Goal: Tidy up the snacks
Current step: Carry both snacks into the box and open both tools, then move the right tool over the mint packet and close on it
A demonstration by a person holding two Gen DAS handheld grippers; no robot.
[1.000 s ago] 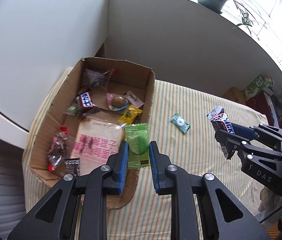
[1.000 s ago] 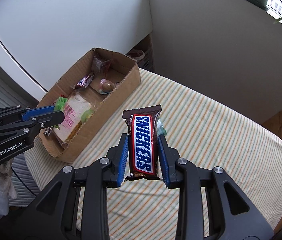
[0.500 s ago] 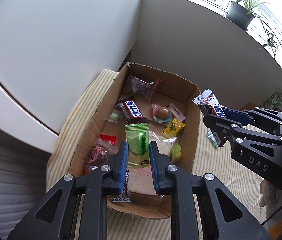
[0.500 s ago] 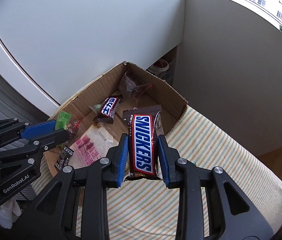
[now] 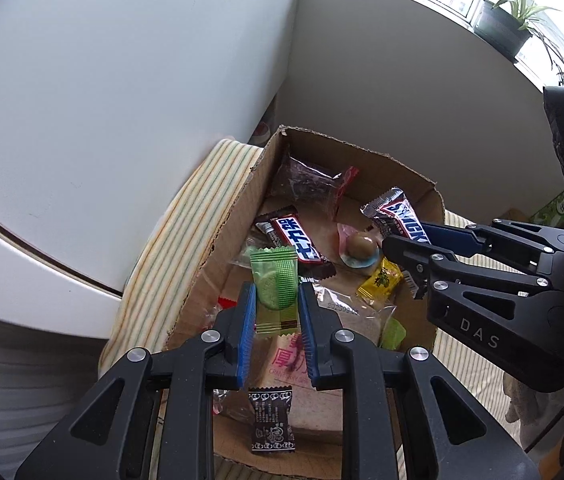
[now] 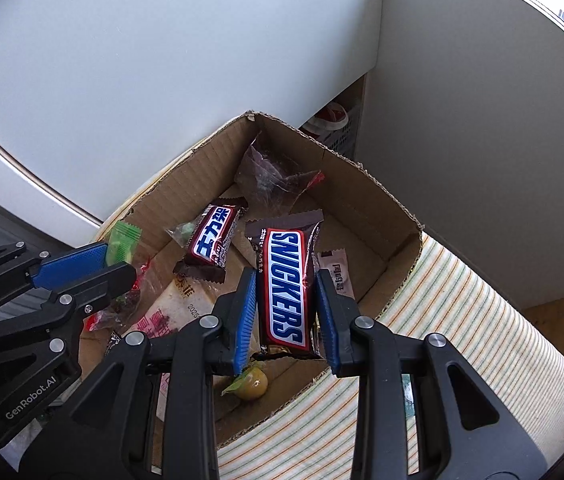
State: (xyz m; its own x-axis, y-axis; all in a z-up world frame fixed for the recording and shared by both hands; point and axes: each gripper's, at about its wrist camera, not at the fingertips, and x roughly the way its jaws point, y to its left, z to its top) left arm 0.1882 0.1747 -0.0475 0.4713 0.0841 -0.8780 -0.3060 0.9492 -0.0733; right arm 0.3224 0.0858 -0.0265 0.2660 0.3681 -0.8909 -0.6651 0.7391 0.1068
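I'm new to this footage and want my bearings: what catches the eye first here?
The Snickers bar, clamped upright in the right gripper above the open cardboard box. Next, the green wrapped snack pinched in the left gripper over the same box, which already holds a jumble of sweets on the striped cloth.

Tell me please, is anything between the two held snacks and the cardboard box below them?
Nothing visible does. The Snickers bar in the right gripper and the green packet in the left gripper hang over the open cardboard box; only loose snacks lie inside.
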